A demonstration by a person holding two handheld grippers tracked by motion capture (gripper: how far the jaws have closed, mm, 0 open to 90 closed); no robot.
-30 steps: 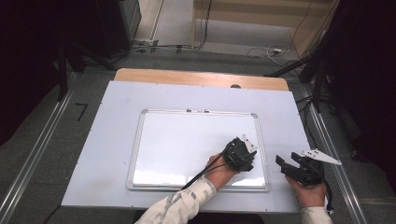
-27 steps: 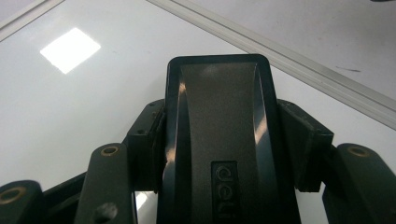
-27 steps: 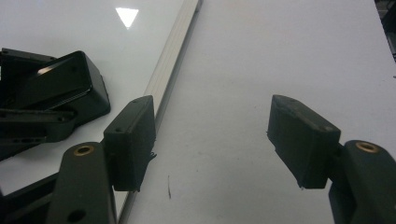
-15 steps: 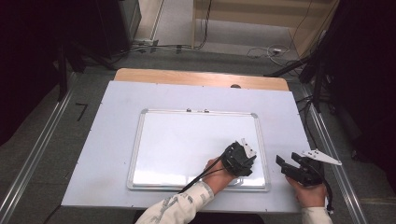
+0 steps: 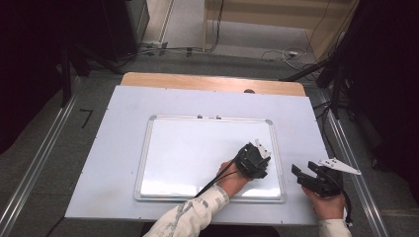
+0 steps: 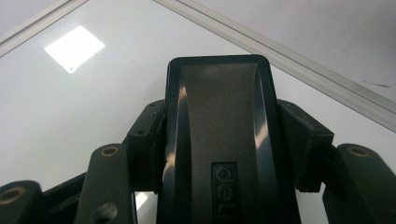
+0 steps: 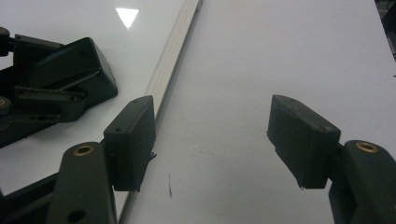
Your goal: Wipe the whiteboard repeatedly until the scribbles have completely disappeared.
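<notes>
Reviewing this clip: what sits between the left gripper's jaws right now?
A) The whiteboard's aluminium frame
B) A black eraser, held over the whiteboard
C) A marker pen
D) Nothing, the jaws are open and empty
B: in the left gripper view the left gripper is closed on both sides of a black eraser with embossed lettering, and the glossy whiteboard lies beneath it.

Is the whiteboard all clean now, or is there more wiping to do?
Looks nearly done: the whiteboard shows no marks. In hand: the left hand-held gripper is shut on a black eraser over the board's lower right part, near its frame. The right hand-held gripper hangs open above the table beside the board. Probably left: only putting the eraser down.
</notes>
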